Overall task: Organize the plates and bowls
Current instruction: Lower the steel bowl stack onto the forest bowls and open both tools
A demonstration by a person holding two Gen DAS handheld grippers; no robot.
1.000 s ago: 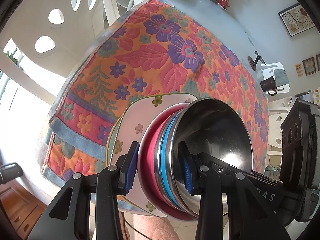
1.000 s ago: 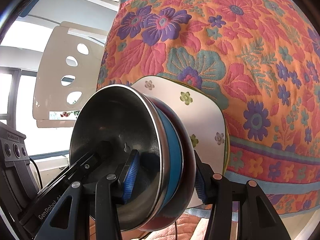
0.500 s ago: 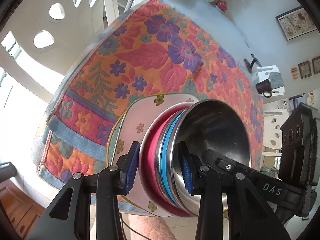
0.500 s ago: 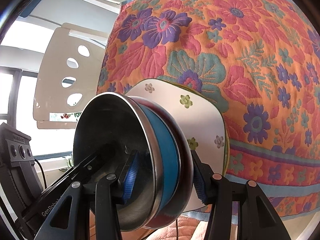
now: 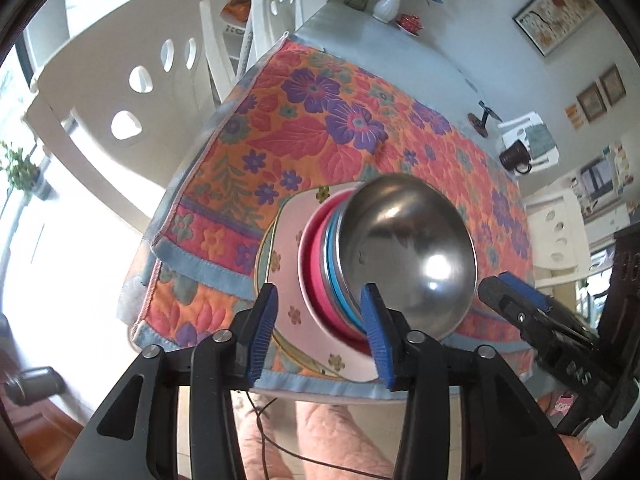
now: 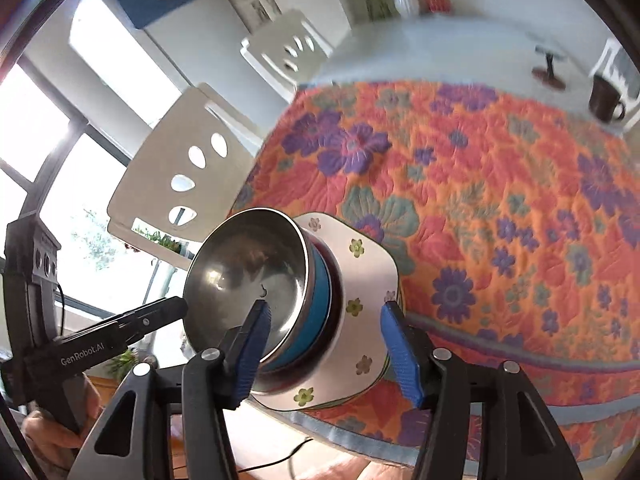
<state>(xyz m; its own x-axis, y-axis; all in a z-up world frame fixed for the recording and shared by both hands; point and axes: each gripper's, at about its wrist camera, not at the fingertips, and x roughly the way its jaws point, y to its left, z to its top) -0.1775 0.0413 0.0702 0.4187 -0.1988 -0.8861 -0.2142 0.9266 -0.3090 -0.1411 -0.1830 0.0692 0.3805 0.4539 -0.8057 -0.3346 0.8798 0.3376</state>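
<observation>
A stack stands on the floral tablecloth (image 5: pixel 320 136) near the table's front edge: a white flowered plate (image 5: pixel 292 276) at the bottom, a pink bowl (image 5: pixel 316 256), a blue bowl (image 5: pixel 334 240) and a steel bowl (image 5: pixel 412 256) on top. The steel bowl (image 6: pixel 244 276), blue bowl (image 6: pixel 320 292) and plate (image 6: pixel 360 280) also show in the right wrist view. My left gripper (image 5: pixel 320 328) is open in front of the stack, empty. My right gripper (image 6: pixel 326 352) is open and empty, its jaws wide on either side of the stack's near edge.
White chairs (image 5: pixel 120 92) stand at the table's left side. A dark mug (image 5: pixel 514 158), a small stand (image 5: pixel 482 120) and a white vase (image 5: pixel 390 4) sit at the far end. The table's front edge (image 6: pixel 360 440) lies just below the stack.
Both grippers have opened and pulled back from the stack. The stack now rests on the tablecloth, untouched by either gripper.
</observation>
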